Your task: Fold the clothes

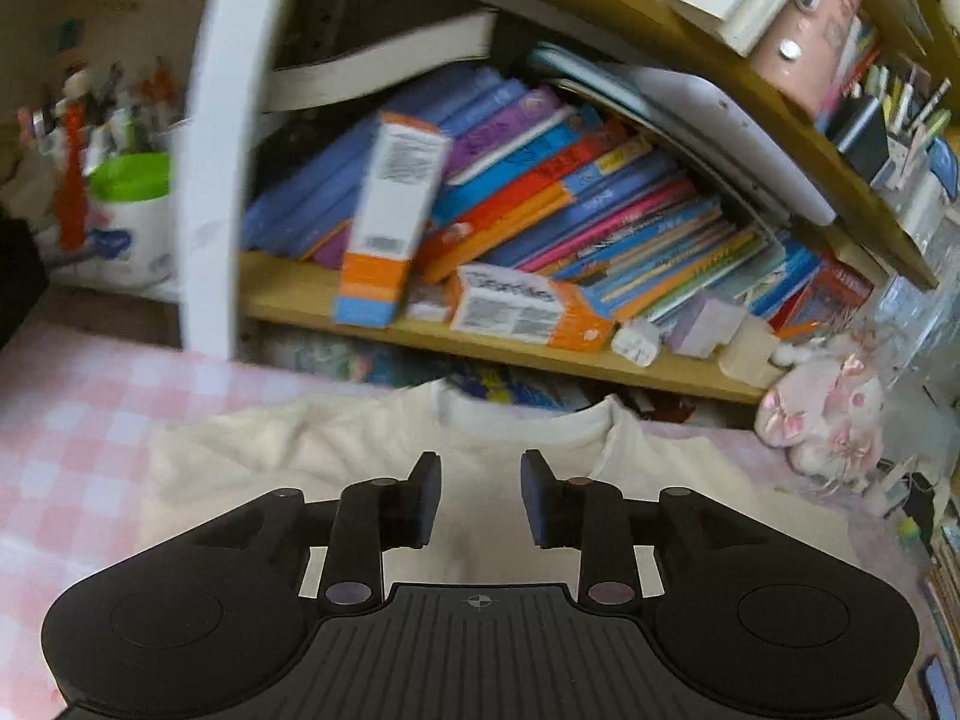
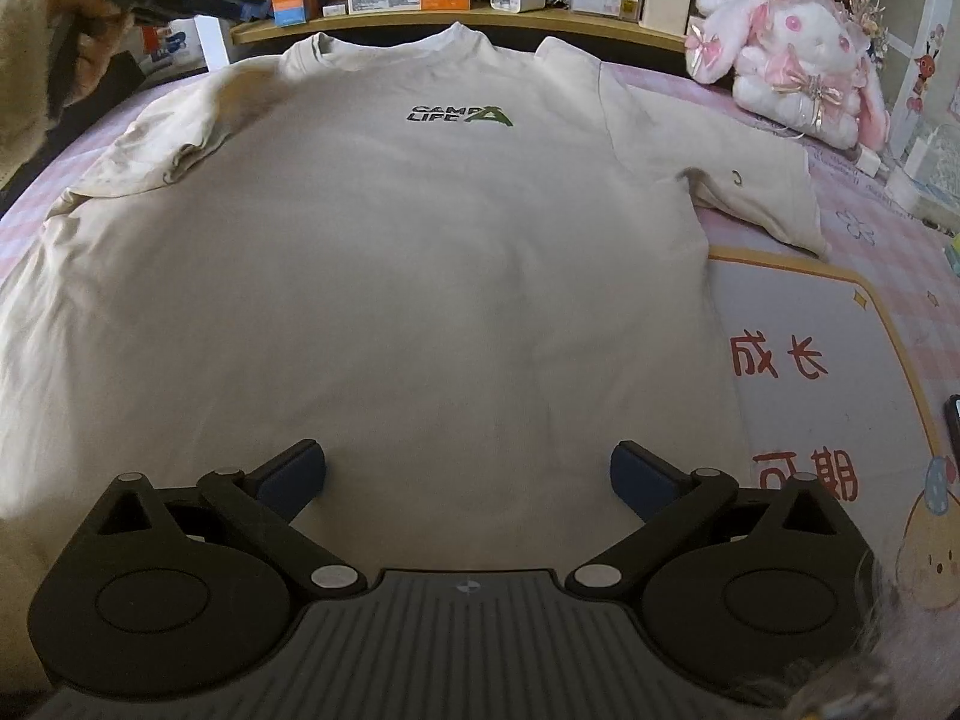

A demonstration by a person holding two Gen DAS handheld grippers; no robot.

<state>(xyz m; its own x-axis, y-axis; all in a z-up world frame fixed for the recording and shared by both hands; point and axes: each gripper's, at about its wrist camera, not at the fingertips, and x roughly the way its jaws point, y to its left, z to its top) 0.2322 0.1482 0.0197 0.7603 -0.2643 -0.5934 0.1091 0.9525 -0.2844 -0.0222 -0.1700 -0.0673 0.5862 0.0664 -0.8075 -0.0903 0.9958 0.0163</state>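
A cream T-shirt [image 2: 384, 276] lies spread flat, front up, on a pink checked cloth [image 2: 888, 252], filling the centre of the right wrist view; its collar sits at upper centre, just below a wooden shelf [image 2: 540, 21], and a small dark and green logo [image 2: 459, 115] shows on the chest. The sleeve at left of frame is rumpled; the sleeve at right lies flat, its edge near a printed mat [image 2: 828, 360] at right of frame. The right gripper [image 2: 468, 474] hovers at bottom centre over the shirt's lower part, fingers spread wide, nothing between them. The left gripper [image 1: 480, 495] appears at bottom centre of its own view, above the collar area, fingers set at a narrow gap with nothing held. In the right wrist view a hand [image 2: 90, 42] grasps that gripper at upper left. Books [image 1: 600, 198] crowd the shelf. A plush rabbit [image 2: 798, 60] sits at upper right, beside the shirt's shoulder.
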